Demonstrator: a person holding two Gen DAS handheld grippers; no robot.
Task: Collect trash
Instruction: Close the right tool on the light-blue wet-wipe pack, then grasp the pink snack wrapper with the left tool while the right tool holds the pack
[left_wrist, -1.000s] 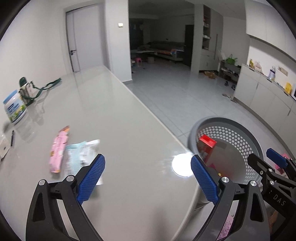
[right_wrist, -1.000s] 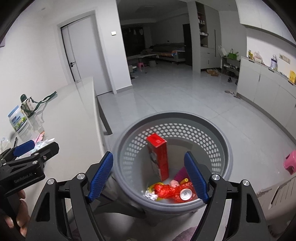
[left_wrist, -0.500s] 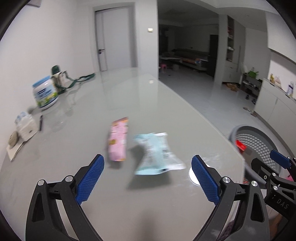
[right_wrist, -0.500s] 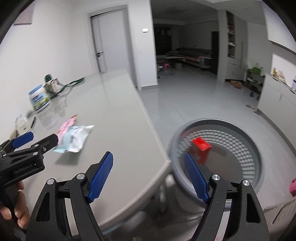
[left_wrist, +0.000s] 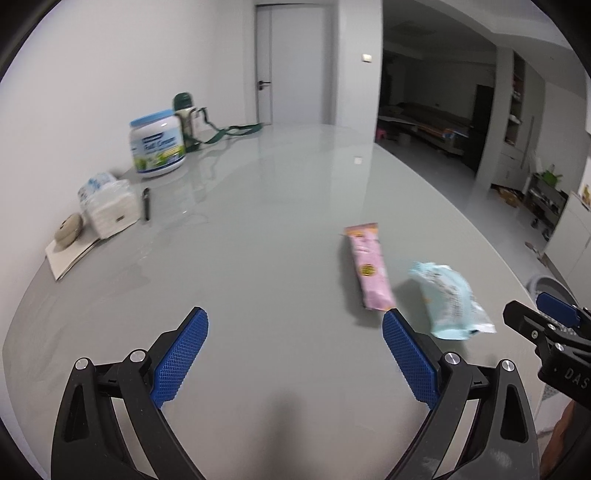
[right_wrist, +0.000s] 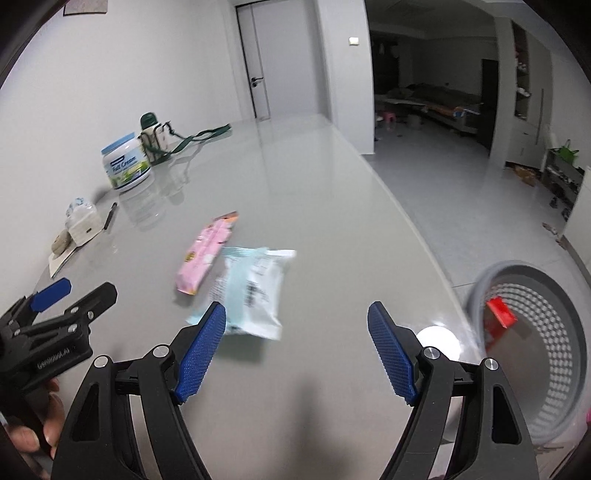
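A pink wrapper (left_wrist: 369, 271) (right_wrist: 205, 254) and a light blue and white wrapper (left_wrist: 448, 301) (right_wrist: 251, 291) lie side by side on the grey table (left_wrist: 258, 229). My left gripper (left_wrist: 293, 354) is open and empty above the table, left of both wrappers. My right gripper (right_wrist: 297, 350) is open and empty, just in front of the light blue wrapper. A grey perforated basket (right_wrist: 543, 332) stands on the floor past the table's right edge, with a red box (right_wrist: 500, 312) inside.
Along the wall side of the table stand a white tub (left_wrist: 157, 147), a green-capped bottle with strap (left_wrist: 186, 114), a tissue pack (left_wrist: 109, 206), a pen (left_wrist: 146, 203) and a notebook (left_wrist: 70, 251). The table's curved edge (right_wrist: 417, 236) runs on the right.
Both grippers have swung left from over the basket to over the table. The two wrappers have come closer in the right wrist view. The basket has shifted to the far right.
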